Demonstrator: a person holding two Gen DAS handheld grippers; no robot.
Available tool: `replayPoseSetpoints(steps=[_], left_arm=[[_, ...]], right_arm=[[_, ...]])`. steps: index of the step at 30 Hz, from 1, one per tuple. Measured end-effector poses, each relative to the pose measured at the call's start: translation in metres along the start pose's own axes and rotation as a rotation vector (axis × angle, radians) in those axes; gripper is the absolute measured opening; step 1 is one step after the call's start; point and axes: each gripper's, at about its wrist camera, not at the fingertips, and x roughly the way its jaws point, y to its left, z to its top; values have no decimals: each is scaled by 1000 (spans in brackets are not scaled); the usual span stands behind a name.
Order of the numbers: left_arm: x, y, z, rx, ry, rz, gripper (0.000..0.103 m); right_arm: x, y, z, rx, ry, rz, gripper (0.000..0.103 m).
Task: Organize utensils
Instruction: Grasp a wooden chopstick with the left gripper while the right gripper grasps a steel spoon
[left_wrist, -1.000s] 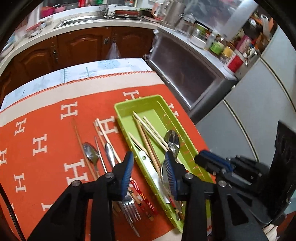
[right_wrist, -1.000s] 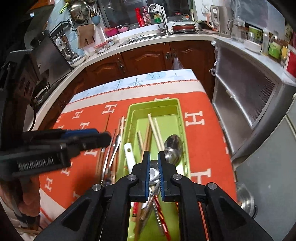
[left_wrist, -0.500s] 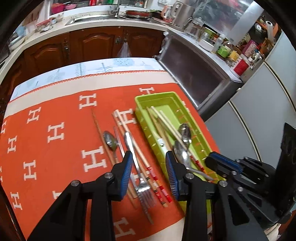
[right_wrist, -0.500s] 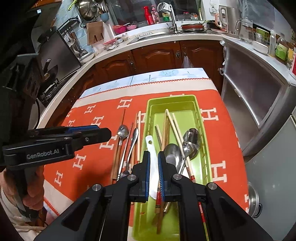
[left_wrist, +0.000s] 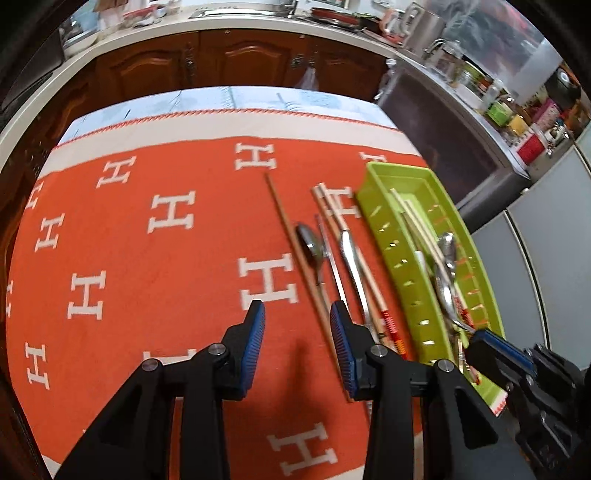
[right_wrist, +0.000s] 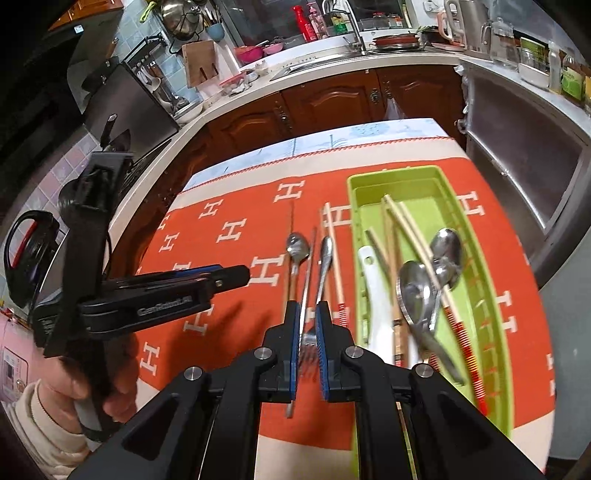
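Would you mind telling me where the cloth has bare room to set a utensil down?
The widest free patch is the orange cloth left of the brown chopstick, back to the cream border. It is crowded between that chopstick and the green tray, where spoon, fork and chopsticks lie side by side. The tray's far end is bare.

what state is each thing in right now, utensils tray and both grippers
green tray: holds chopsticks, spoons and a white utensil
small spoon: loose on cloth
fork: loose on cloth
left gripper: partly open, empty
right gripper: nearly shut, gripping nothing visible
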Motion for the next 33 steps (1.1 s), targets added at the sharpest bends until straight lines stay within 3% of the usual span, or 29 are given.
replayPoseSetpoints(steps=[15, 24, 29, 33], left_arm=[[51, 1, 13, -7, 34, 22, 35], [65, -20, 18, 74, 29, 113, 36], [70, -34, 17, 147, 9, 201, 36], [68, -32, 16, 139, 1, 187, 33]], right_arm=[[30, 0, -10, 8, 32, -1, 9], [34, 2, -9, -7, 33, 1, 9], [36, 5, -11, -11, 34, 0, 9], [39, 6, -12, -17, 38, -8, 9]])
